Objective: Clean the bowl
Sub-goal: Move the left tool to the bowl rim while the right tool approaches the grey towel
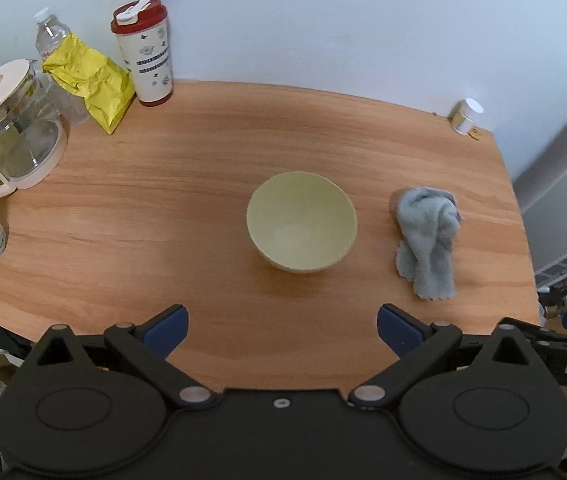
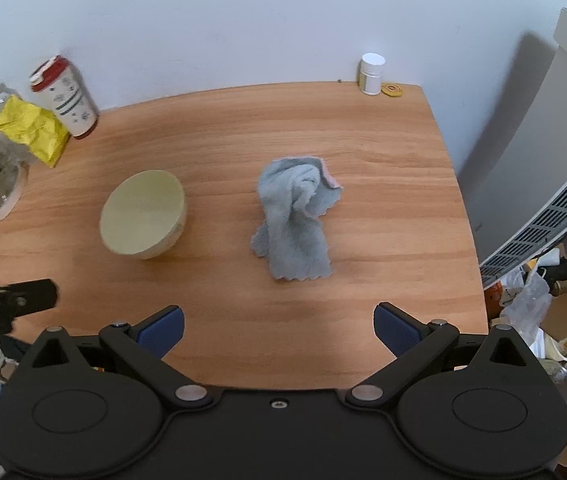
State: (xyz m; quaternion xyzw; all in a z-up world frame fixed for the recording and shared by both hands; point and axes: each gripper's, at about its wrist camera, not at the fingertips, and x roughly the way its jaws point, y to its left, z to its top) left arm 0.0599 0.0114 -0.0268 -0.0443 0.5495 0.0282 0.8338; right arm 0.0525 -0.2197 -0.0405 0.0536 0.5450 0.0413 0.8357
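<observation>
A pale yellow-green bowl (image 1: 301, 226) stands upright and empty in the middle of the wooden table (image 1: 203, 152); it also shows in the right wrist view (image 2: 143, 214). A crumpled light blue cloth (image 1: 429, 240) lies to the right of the bowl, apart from it, and shows in the right wrist view (image 2: 295, 224). My left gripper (image 1: 282, 332) is open and empty, near the table's front edge, in front of the bowl. My right gripper (image 2: 278, 329) is open and empty, in front of the cloth.
At the back left stand a red-lidded travel cup (image 1: 145, 52), a yellow foil bag (image 1: 91, 80), a water bottle (image 1: 49, 34) and a glass jug (image 1: 7, 128). A small white jar (image 2: 371, 73) stands at the back right corner. A grey appliance (image 2: 531, 168) stands right of the table.
</observation>
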